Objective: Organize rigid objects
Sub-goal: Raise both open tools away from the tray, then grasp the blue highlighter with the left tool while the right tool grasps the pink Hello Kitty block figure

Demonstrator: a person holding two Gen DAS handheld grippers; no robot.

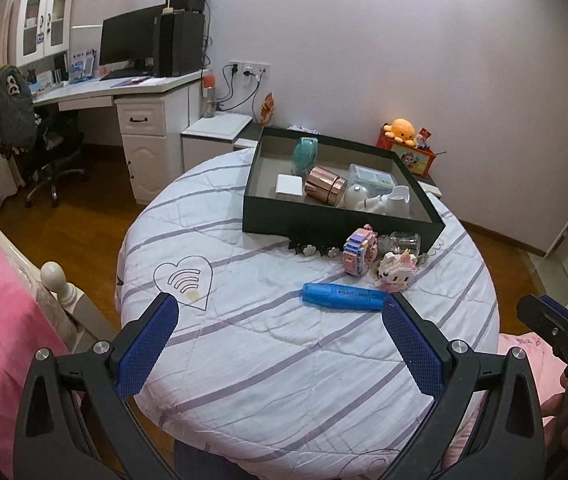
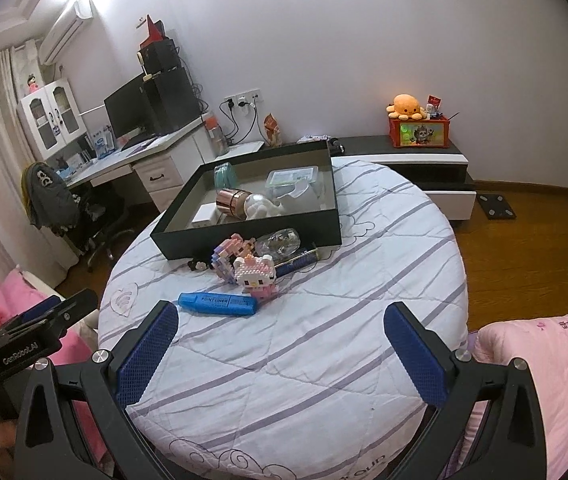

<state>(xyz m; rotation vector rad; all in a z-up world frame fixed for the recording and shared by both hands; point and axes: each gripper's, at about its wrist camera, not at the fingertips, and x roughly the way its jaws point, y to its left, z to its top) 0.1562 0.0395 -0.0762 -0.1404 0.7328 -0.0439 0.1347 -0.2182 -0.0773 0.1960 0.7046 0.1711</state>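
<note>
My left claw (image 1: 280, 316) hangs spread wide and empty over the near half of the round quilt-covered tabletop (image 1: 244, 360); my right claw (image 2: 282, 322) is just as wide apart and grips nothing; each sits low at the 6 o'clock edge of its own view. The black tray (image 1: 335, 220) lies at 12 o'clock, already holding a teal cup (image 1: 305, 154), a copper canister (image 1: 325, 189), a white box (image 1: 288, 187) and some clear and white pieces I cannot name. Loose things wait just outside its near wall: a pastel block model (image 1: 357, 254), a pink-and-white block cat (image 1: 397, 270), a clear jar (image 1: 401, 242) on its side, and a blue marker (image 1: 345, 298) lying nearest me.

The marker is what I judge the next pick to be, and its lie decides everything; its long axis runs roughly 9 to 3 o'clock across both views, so a claw coming straight ahead would meet it along its length, not across its barrel. From the left claw it sits at about 1 o'clock, its cap end just beside the right finger's tip (image 1: 393, 304); from the right claw the blue marker (image 2: 218, 304) sits at about 11 o'clock, just beside the left finger's tip (image 2: 168, 312). Neither is clearly nearer; whichever I send would need a wrist turn first, I reckon.
</note>
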